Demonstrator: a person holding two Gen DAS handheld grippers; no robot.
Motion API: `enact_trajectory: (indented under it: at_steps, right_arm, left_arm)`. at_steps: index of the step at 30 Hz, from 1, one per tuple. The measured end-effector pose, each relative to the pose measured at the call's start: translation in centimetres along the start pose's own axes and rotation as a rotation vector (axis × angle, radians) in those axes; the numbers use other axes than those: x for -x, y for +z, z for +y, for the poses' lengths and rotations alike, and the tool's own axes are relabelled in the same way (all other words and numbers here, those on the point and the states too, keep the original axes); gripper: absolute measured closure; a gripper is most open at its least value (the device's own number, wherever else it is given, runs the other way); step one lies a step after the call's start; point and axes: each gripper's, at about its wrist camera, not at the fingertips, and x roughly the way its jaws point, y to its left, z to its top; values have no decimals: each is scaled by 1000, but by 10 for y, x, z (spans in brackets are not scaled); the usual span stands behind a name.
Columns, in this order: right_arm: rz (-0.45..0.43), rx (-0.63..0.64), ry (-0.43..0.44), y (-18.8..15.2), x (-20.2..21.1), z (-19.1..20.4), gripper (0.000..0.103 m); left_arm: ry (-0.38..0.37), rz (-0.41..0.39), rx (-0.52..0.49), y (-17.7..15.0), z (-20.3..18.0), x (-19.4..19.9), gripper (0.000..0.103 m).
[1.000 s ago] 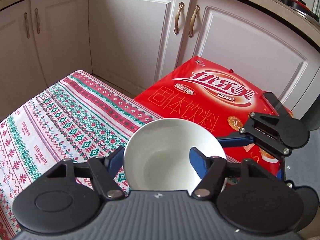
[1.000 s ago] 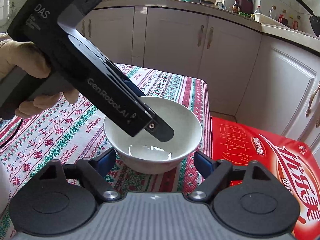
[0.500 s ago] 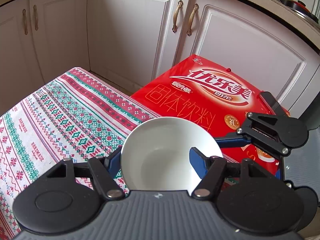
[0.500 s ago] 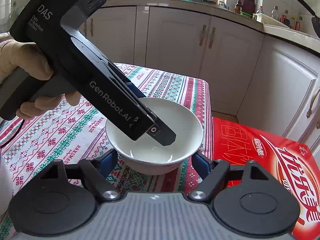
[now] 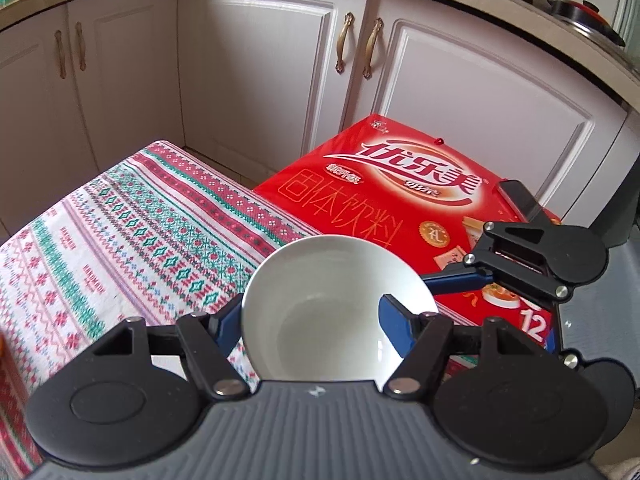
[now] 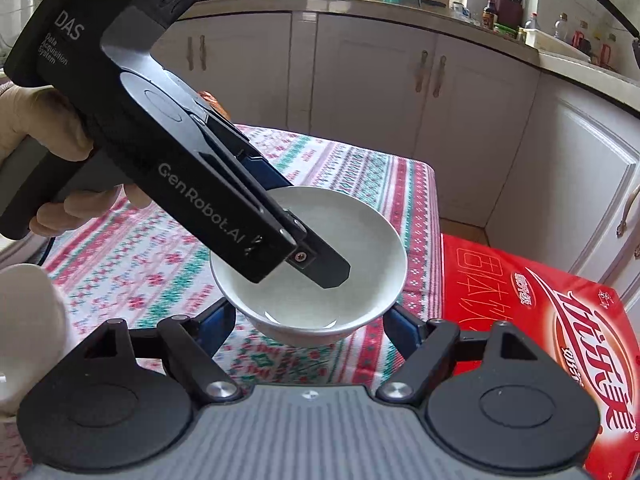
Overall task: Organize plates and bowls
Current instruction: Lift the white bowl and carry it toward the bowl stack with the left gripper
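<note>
Bowl sits pinched at its rim by the left gripper — one finger inside the wall, the other outside, clamped. In the right wrist view the bowl appears to hang just above the cloth, near its right edge. Right gripper straddles the bowl's base, jaws parted; pads look just clear of the wall, so no grip there, likely guarding.

To do it well, I'd say: keep the rim pinch firm, keep the bowl level — a one-sided hold on glazed ware can slip or swing. Move slowly, let the right fingers support from below if it tips.

Surface: table under a red-green patterned cloth. Red box just right of the table, lower. White cabinets far side, cluttered counter above them.
</note>
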Motion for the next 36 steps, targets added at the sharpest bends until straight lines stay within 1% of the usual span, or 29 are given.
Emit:
enact_trajectory:
  at_steps: [12,24,29,36]
  right_arm:
    - [-15,41,79,4,51,37,19]
    - [-28,108,150,5,88,84,19]
    - [-33,142,182,5,95,102,19]
    - [-8,165,227,0,96,123,19]
  left_arm:
    - [52,-40,37,-30,-22,70,34]
    - [119,-86,83,-68,-44,132,34]
    - [149,-99,102,-85,-49,151,33]
    - [160,-95,155,-110,-48,162,33]
